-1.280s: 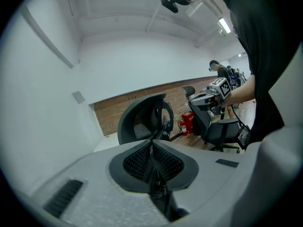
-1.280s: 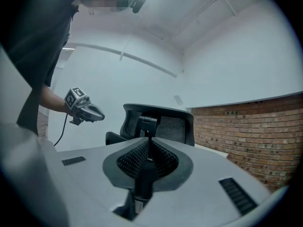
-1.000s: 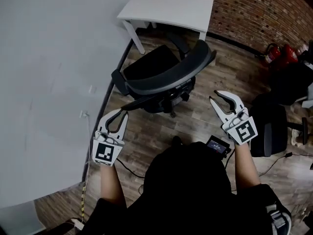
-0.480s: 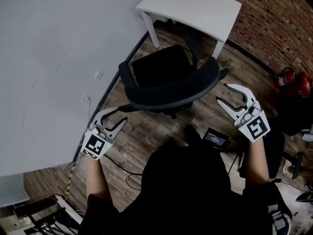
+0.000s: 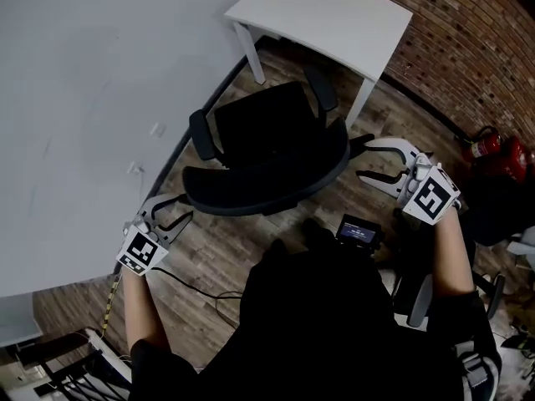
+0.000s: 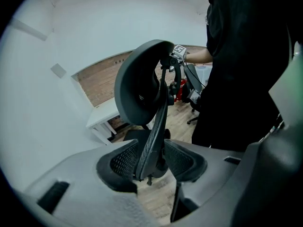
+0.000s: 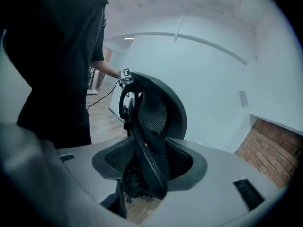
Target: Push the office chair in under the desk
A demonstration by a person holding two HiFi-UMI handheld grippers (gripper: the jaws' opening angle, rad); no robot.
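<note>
The black office chair (image 5: 266, 137) stands on the wooden floor (image 5: 219, 253) with its seat turned toward the white desk (image 5: 328, 13) and its curved backrest (image 5: 266, 187) toward the person. The seat's front lies close to the desk's near edge, beside the front legs, and most of the chair is out from under the top. The desk sits in the floor's far corner, between the pale wall (image 5: 79, 98) and the brick wall (image 5: 472, 44).

The left hand-held gripper (image 5: 177, 211) is at the left end of the backrest, and the right hand-held gripper (image 5: 365, 160) at the right end. Both have just been opening their jaws. In each gripper view the thin side edge of the backrest stands between the mesh-textured pads (a gap shows on either side of it), so neither hand-held gripper is clamped on the chair.

A red fire extinguisher (image 5: 500, 153) lies by the brick wall, well apart from the chair.
</note>
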